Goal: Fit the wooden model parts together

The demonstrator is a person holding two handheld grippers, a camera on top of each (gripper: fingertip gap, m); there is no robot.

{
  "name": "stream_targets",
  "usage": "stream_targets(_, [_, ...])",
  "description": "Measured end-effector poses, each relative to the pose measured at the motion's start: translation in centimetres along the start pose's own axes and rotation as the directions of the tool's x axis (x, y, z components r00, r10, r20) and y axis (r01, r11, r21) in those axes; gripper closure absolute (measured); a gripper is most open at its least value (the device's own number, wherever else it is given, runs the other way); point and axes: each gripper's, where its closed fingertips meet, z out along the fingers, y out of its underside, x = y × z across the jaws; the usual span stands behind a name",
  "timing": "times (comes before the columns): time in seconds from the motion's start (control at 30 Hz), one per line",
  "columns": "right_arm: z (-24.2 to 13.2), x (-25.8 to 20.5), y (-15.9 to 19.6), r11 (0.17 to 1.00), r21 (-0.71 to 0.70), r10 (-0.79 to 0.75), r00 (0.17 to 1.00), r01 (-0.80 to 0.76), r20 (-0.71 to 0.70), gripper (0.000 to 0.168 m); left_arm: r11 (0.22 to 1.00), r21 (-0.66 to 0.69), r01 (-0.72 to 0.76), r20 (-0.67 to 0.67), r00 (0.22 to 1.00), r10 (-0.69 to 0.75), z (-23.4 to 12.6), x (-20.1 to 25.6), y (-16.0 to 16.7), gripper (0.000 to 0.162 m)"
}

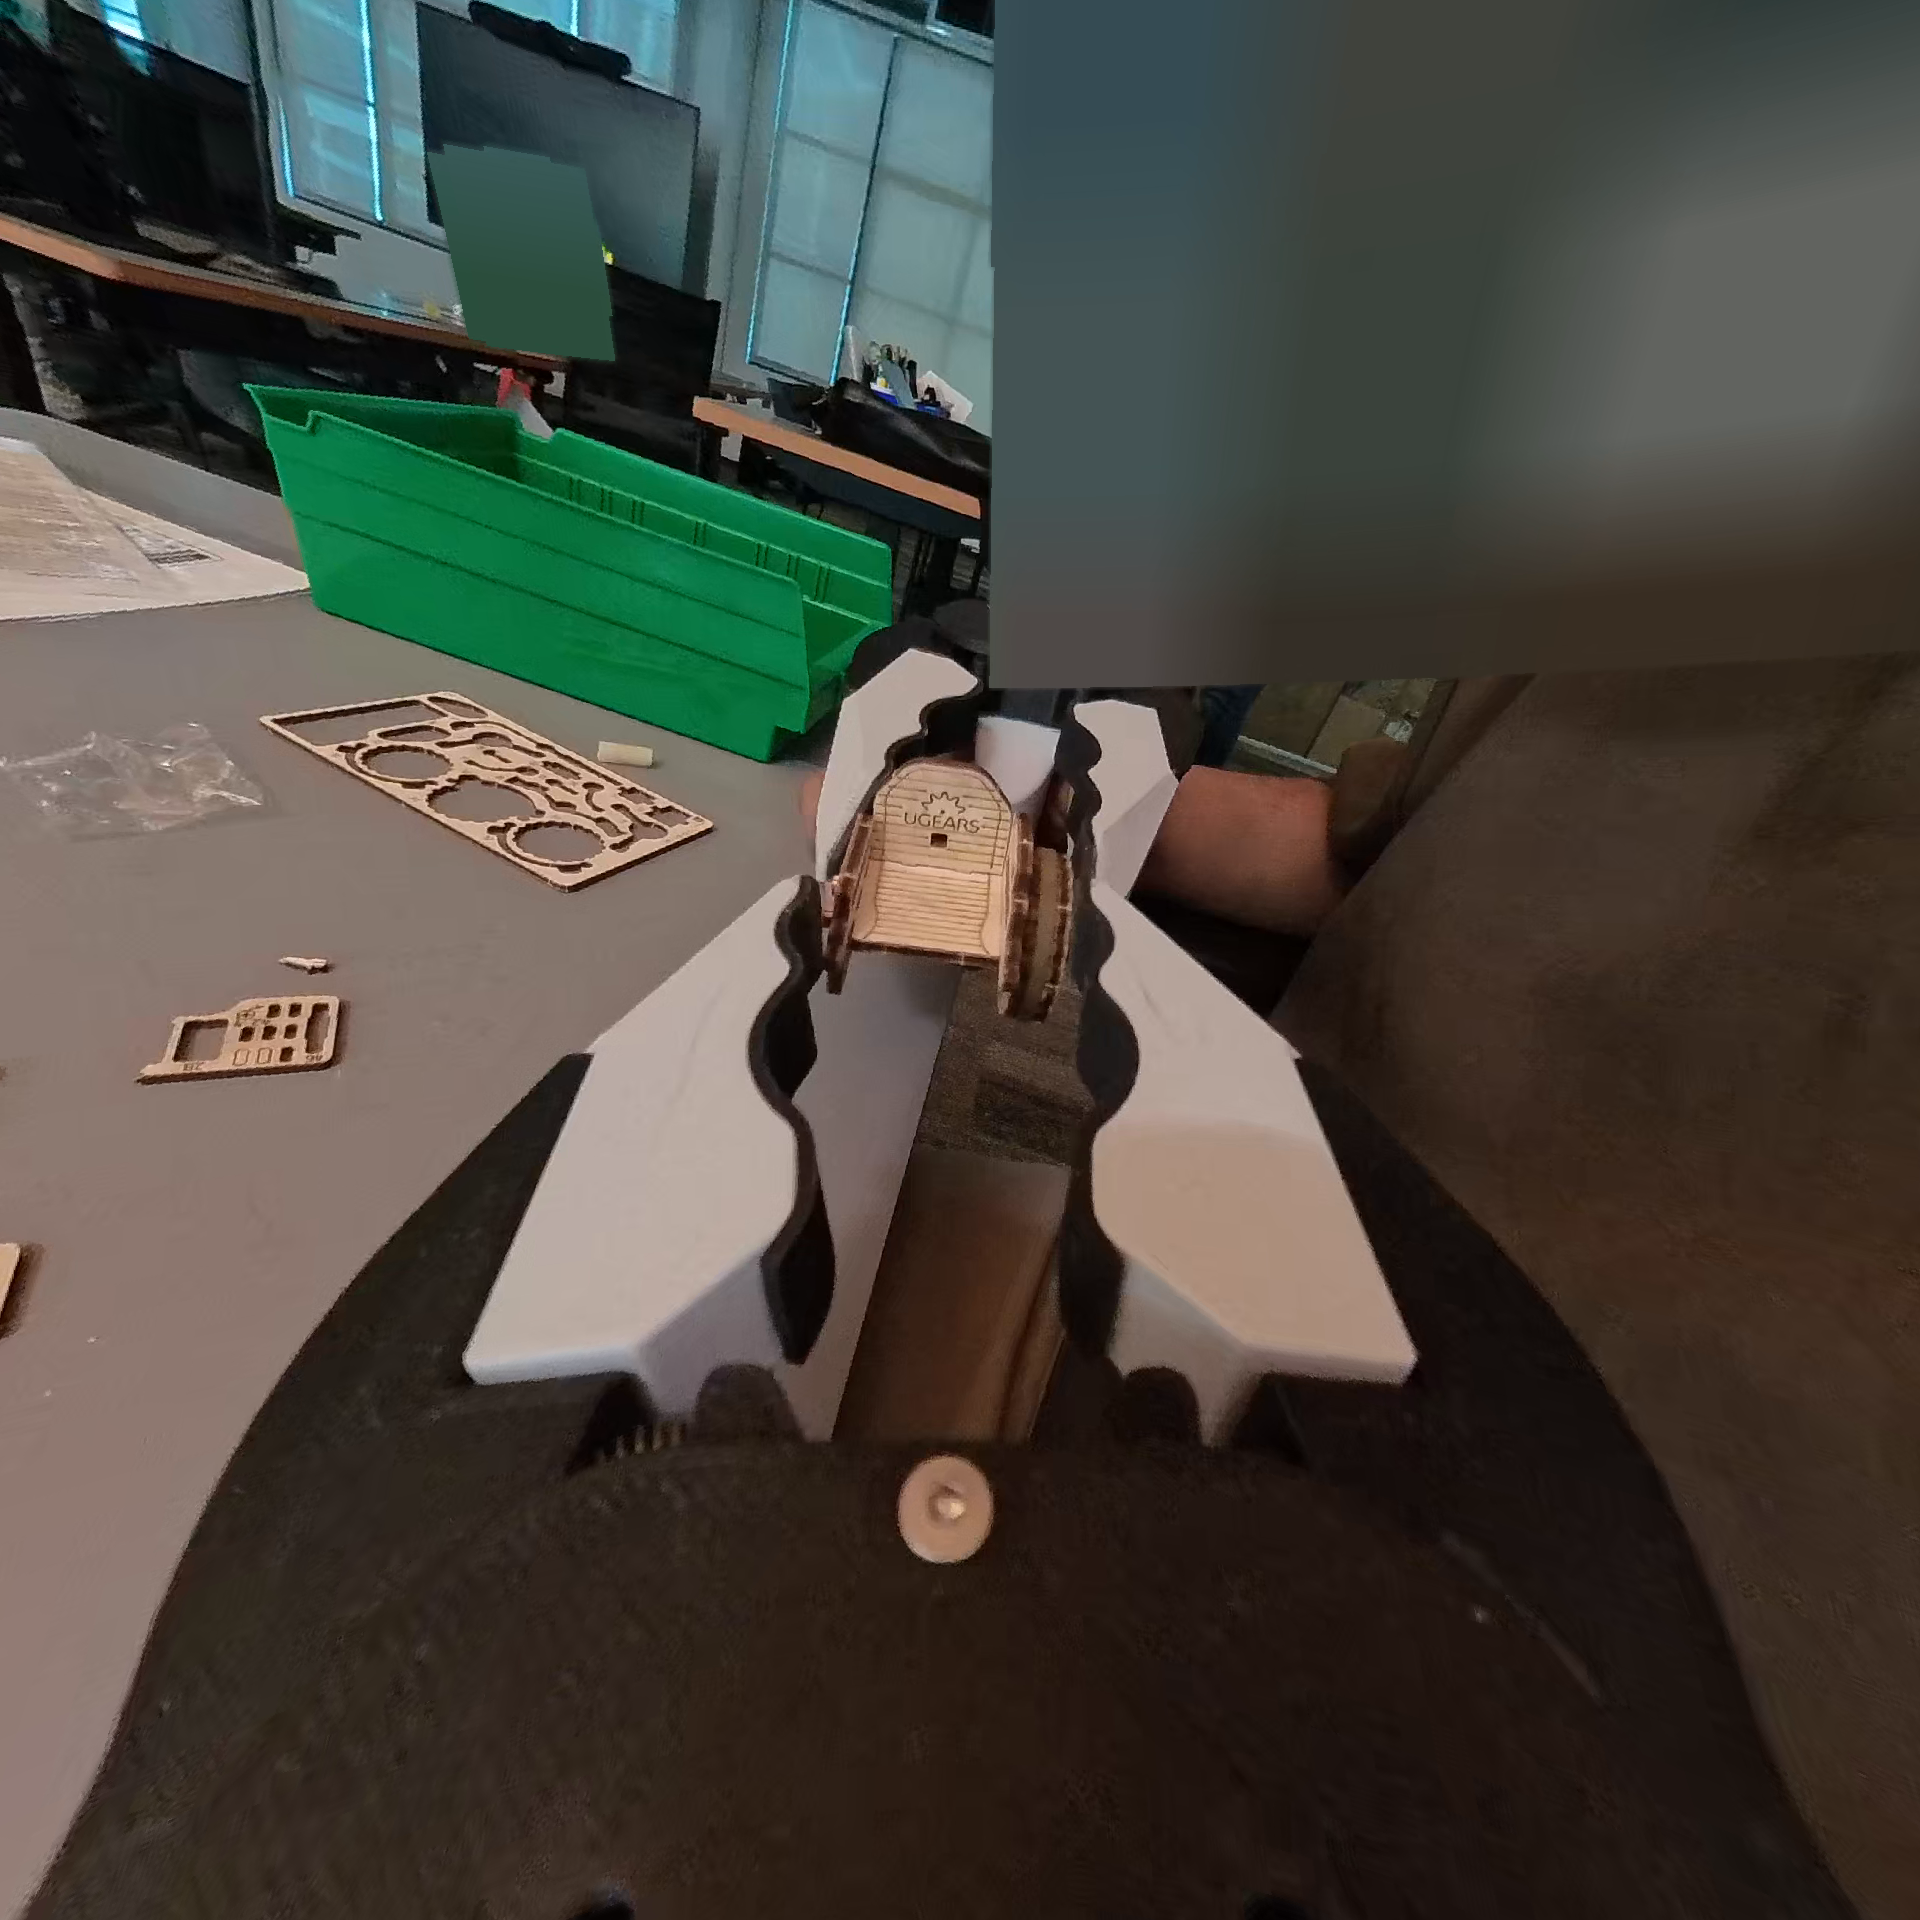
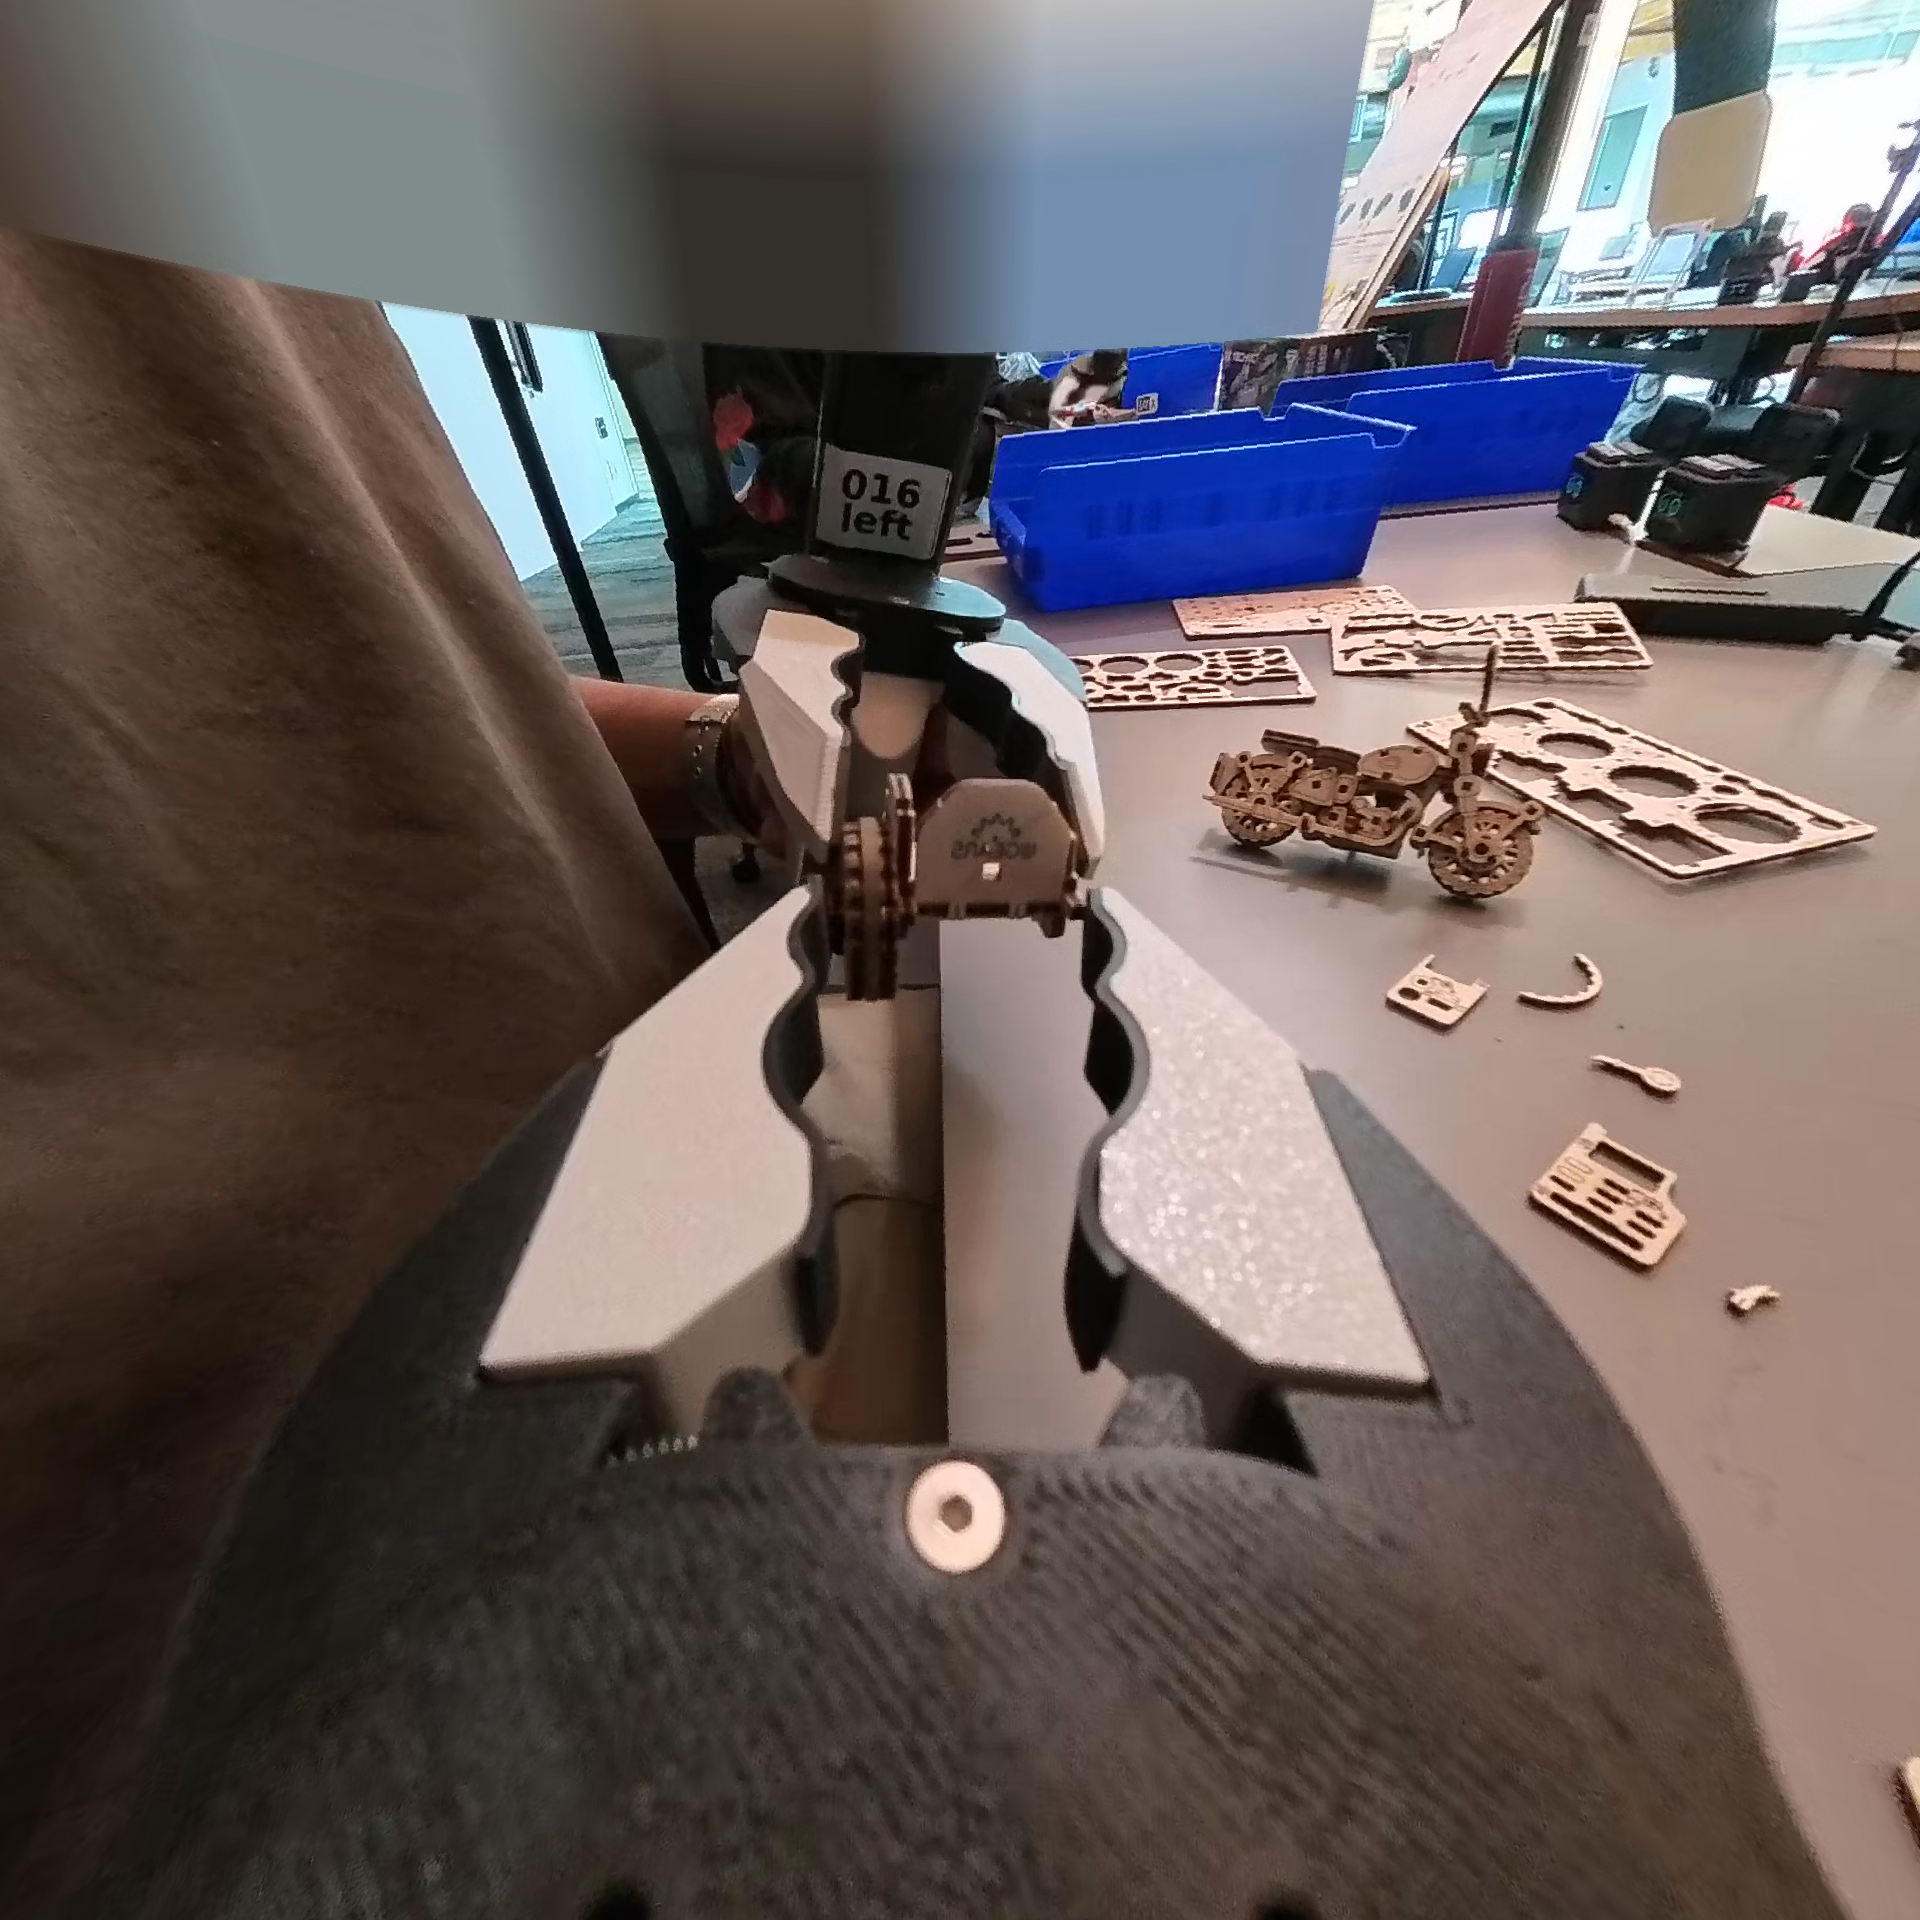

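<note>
A small wooden sidecar [image 1: 940, 883] with a seat and a toothed wheel [image 1: 1039, 935] on one side is held in the air between the two grippers, which face each other. My left gripper [image 1: 945, 904] is shut on its sides. My right gripper [image 2: 951, 909] is shut on the same sidecar [image 2: 987, 852] from the opposite end, with the wheel [image 2: 868, 883] at its left finger. Each gripper shows beyond the sidecar in the other's view. A finished wooden motorcycle [image 2: 1371, 821] stands on the grey table [image 2: 1247, 1039] to the right.
A green bin [image 1: 582, 582], a punched wooden sheet [image 1: 488, 790], a small wooden piece [image 1: 244, 1039] and a plastic bag [image 1: 125, 779] lie to the left. Blue bins [image 2: 1184, 509], more punched sheets [image 2: 1652, 800] and small loose parts [image 2: 1605, 1210] lie to the right. A person's brown clothing is close by. Left and right tips are no more than a few centimetres apart. The finished wooden motorcycle [image 2: 1371, 821] is about equally far from each gripper, around 20 cm.
</note>
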Motion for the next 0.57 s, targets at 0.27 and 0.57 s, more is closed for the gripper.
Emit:
stream_targets(0.27, [0.1,-0.2,-0.2,1.000,0.003,0.015,1.000,-0.015,0.005,0.121,1.000,0.005,-0.024,-0.007,1.000,0.024,0.0,0.2,0.0,0.118])
stream_targets(0.57, [-0.7,0.9,-2.5,0.989,0.146,0.041,0.998,-0.033,-0.051,0.110,0.906,0.239,0.351,-0.174,0.933,-0.315,-1.5,-0.7,-3.5,0.119])
